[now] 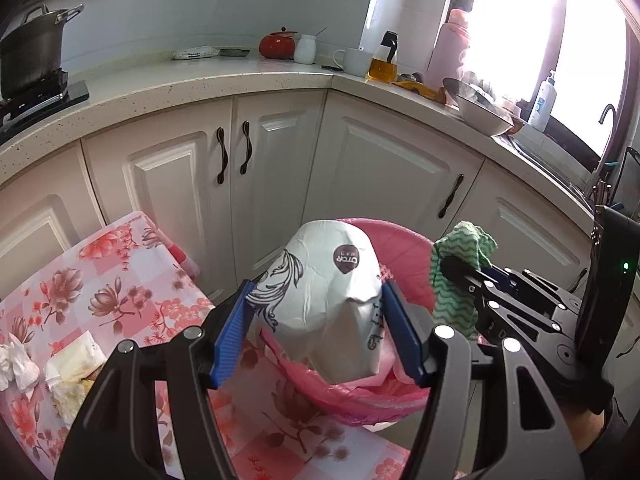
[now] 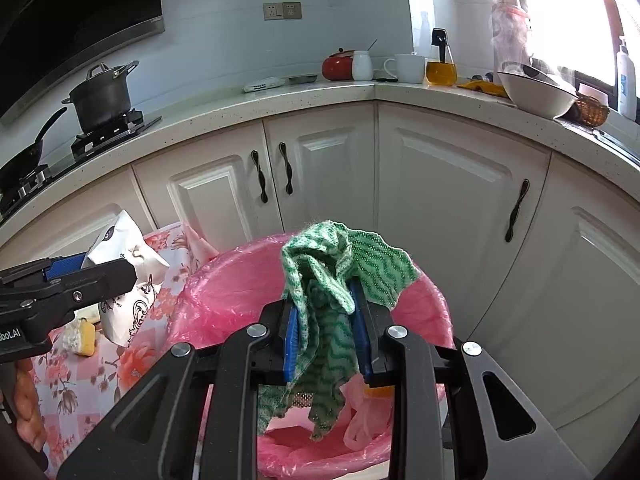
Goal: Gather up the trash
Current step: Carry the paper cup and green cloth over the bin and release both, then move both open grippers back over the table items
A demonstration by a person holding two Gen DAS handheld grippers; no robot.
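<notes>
The pink-lined bin point(image 2: 224, 292) holds a little trash. The left gripper point(image 1: 316, 312) fingers hold a white paper bag point(image 1: 324, 300) upright over it; the right gripper point(image 2: 326, 340) fingers pinch a green cloth point(image 2: 332, 280) hanging down over it.

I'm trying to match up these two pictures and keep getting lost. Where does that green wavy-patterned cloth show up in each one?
Left wrist view: the green cloth sits at the right, pinched in the right gripper, beside the white paper bag.
Right wrist view: the cloth hangs at the centre between the blue pads, over the bin.
Shared landmark: the pink-lined trash bin.
</notes>
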